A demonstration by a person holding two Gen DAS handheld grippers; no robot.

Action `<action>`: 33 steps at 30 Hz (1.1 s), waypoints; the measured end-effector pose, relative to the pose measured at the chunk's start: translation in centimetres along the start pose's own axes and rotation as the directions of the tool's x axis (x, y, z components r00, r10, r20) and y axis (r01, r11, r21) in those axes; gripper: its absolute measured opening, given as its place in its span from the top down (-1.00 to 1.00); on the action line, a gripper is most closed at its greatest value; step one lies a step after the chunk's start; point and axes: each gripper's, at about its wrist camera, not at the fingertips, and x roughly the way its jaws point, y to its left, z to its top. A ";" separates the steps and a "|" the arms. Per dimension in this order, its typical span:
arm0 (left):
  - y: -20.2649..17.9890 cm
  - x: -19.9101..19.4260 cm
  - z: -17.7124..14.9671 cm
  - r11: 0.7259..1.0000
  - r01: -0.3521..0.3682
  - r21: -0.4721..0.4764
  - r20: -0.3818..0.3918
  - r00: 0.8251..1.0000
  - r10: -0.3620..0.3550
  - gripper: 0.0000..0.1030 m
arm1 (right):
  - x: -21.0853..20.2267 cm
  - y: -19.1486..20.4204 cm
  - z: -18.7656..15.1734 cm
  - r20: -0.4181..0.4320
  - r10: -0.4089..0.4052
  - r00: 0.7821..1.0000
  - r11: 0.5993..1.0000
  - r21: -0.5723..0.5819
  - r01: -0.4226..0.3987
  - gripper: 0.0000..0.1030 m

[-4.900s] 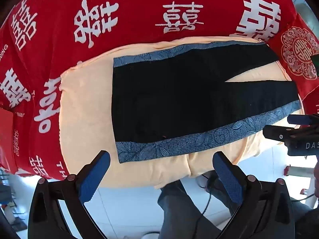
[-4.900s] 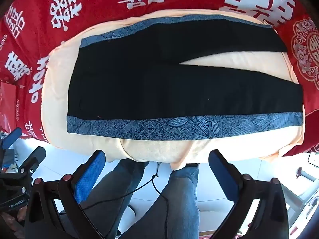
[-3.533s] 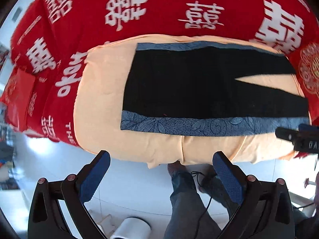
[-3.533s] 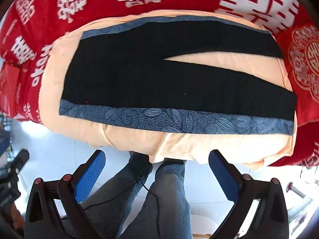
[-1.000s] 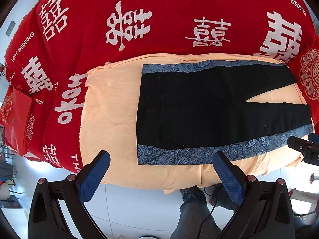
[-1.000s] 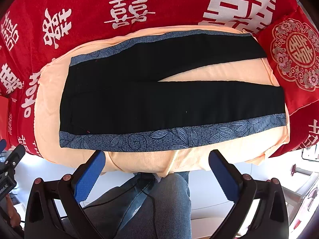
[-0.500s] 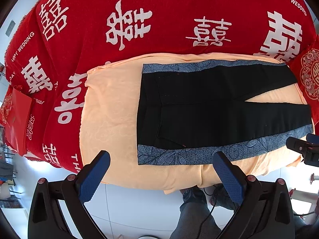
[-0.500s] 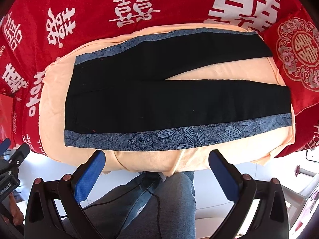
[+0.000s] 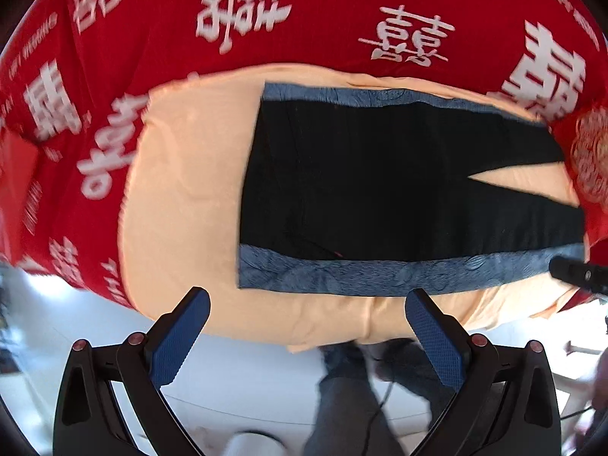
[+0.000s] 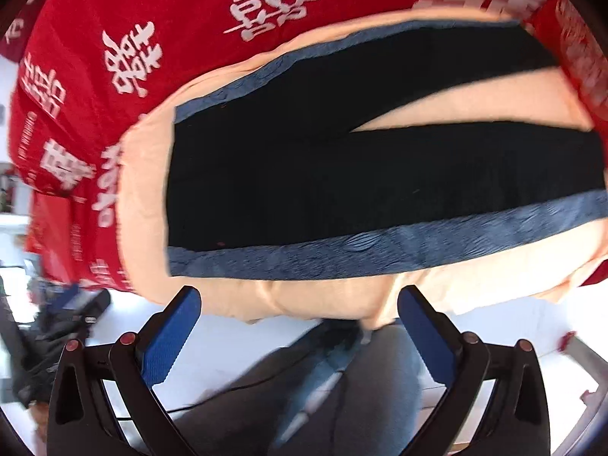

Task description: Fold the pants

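Black pants (image 9: 380,190) with blue patterned side stripes lie flat and spread on a peach cloth (image 9: 182,197), waist at the left, legs to the right with a narrow gap between them. They also show in the right wrist view (image 10: 342,174). My left gripper (image 9: 307,306) is open and empty, above the near edge of the cloth, below the waist end. My right gripper (image 10: 300,302) is open and empty, near the front edge below the near blue stripe (image 10: 380,250). Its tip shows at the right of the left wrist view (image 9: 577,271).
A red cover with white characters (image 9: 342,15) lies under the peach cloth. A red patterned cushion (image 9: 589,159) sits at the right by the leg ends. The person's jeans-clad legs (image 10: 361,387) and a white floor (image 9: 247,376) are below the front edge.
Both grippers have moved closer to the front edge of the cloth and tilted; the pants look larger and the views are blurred. The pants have not moved. Both grippers stay open.
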 end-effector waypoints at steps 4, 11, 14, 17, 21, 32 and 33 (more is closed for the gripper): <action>1.4 3.4 -0.4 0.991 0.093 -0.097 -0.026 0.995 -0.096 -1.00 | 2.7 -1.3 -0.2 -0.033 0.169 0.985 0.982 0.091 -0.165 -1.00; 3.9 11.5 -2.3 0.933 0.194 -0.304 -0.074 0.971 -0.226 -1.00 | 12.0 -2.7 -1.2 -0.104 0.397 0.912 0.903 0.224 -0.368 -1.00; 4.8 13.4 -3.2 0.923 0.197 -0.330 -0.050 0.973 -0.225 -1.00 | 15.5 -2.0 -1.8 -0.135 0.466 0.874 0.874 0.224 -0.431 -0.98; 5.5 14.7 -3.7 0.912 0.227 -0.342 -0.031 0.967 -0.252 -1.00 | 19.8 -1.3 -2.9 -0.173 0.518 0.838 0.848 0.236 -0.475 -0.56; 5.4 15.9 -4.0 0.921 0.243 -0.304 -0.028 0.964 -0.263 -1.00 | 23.6 -1.4 -4.1 -0.175 0.544 0.821 0.826 0.283 -0.487 -0.36; 4.8 18.2 -4.1 0.828 0.391 -0.401 -0.021 0.900 -0.435 -1.00 | 20.9 -1.1 -0.8 0.026 0.631 0.776 0.744 0.264 -0.614 -0.34; 4.7 18.2 -3.8 0.816 0.406 -0.410 -0.008 0.894 -0.449 -1.00 | 20.1 -0.7 -0.4 0.031 0.637 0.770 0.742 0.246 -0.624 -0.34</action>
